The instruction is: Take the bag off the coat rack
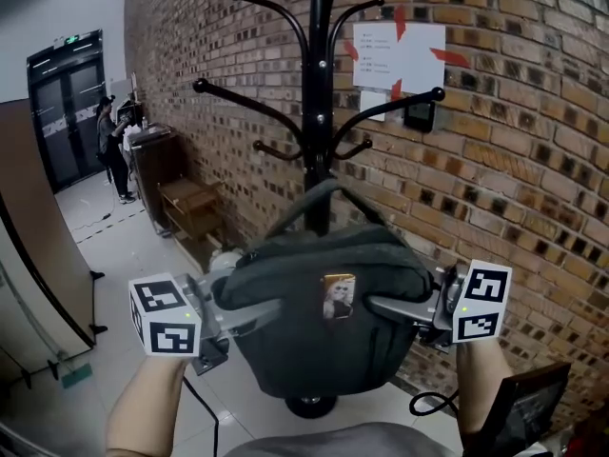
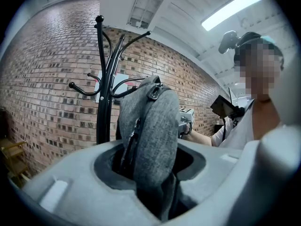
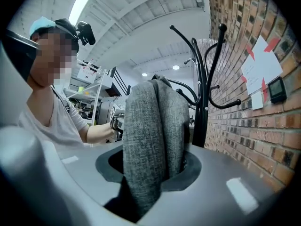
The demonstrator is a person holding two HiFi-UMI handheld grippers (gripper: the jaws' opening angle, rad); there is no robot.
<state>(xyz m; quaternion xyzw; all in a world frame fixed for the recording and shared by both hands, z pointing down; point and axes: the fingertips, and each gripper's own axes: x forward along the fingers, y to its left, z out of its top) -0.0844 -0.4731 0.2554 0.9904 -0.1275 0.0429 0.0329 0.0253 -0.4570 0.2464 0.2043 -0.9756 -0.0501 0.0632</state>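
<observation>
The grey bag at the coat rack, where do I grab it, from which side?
Its upper side edges, one claw from each side, as the left claw and right claw do: the bag is wide and rounded, its fabric folds flat between jaws, leaving the strap free.

The coat rack runs off the top edge, so its crown is lost. The bag hides most of the rack's base. Print on the taped paper is too small to read.
</observation>
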